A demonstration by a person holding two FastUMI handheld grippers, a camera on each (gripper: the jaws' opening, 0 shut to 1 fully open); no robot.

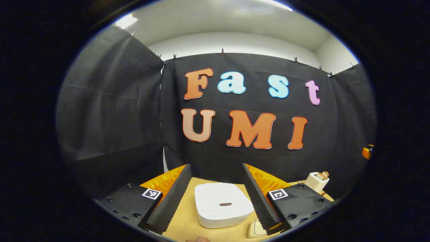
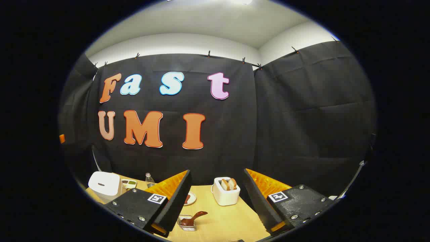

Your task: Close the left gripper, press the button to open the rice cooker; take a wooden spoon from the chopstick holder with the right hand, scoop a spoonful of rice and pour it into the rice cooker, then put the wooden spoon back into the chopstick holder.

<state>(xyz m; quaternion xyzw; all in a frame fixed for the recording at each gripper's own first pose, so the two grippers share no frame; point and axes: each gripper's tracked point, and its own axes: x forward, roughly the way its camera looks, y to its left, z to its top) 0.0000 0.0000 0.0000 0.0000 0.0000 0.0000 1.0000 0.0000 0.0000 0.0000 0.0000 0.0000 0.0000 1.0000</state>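
My left gripper stands with its jaws wide apart and nothing between them; it hangs above the desk, looking straight at the rice cooker, which sits framed between its two fingers with the lid down; the small dark oval on the cooker's lid I take for the button, though I cannot be sure at this size; so I judge the first step is in hand and not yet done: the jaws have to come together before any pressing.

My right gripper is likewise spread open and empty, held above the desk; taking the rice cooker as my mark in the right gripper view, a small dish and a little bottle stand just right of it, a plate farther right, then a white holder with two pale wooden pieces standing in it, well apart from the cooker; nearer the camera lies a small wire tray with a dark brown spoon-shaped thing; whether the spoon I want is that one or stands in the white holder I cannot tell.

Next move, as I see it: shut the left jaws, bring the joined tips down onto the oval, press squarely; the right stays clear until the lid lifts.
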